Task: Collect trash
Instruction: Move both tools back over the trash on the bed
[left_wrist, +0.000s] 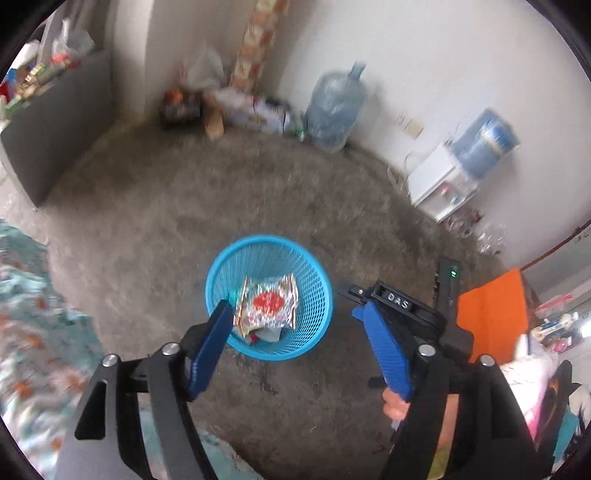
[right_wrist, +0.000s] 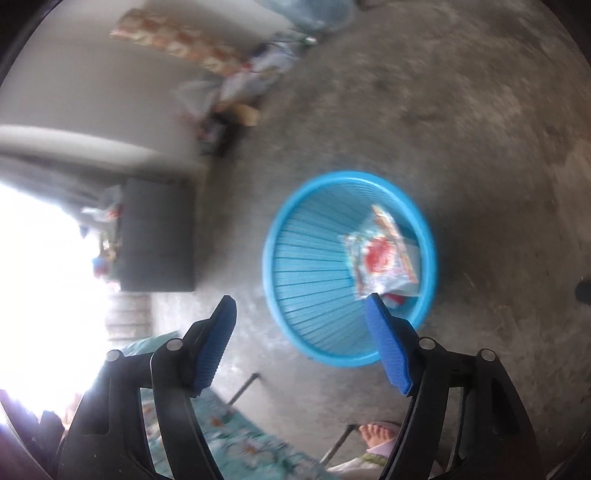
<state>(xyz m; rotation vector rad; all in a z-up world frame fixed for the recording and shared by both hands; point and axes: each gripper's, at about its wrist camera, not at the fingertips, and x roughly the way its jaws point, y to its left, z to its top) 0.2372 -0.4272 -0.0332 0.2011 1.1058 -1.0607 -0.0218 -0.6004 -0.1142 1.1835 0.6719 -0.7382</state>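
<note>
Bin (left_wrist: 321, 291) mouth unobstructed from above; bare floor (left_wrist: 221, 192) around it; cabinet (left_wrist: 55, 140) and bottle (left_wrist: 334, 107) well apart.

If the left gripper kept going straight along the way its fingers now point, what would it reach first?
Most likely the blue trash basket on the floor: the open left gripper frames it, with the silver snack wrapper lying inside. Nothing shows in between, though depth is hard to judge in this blurred fisheye view.
</note>
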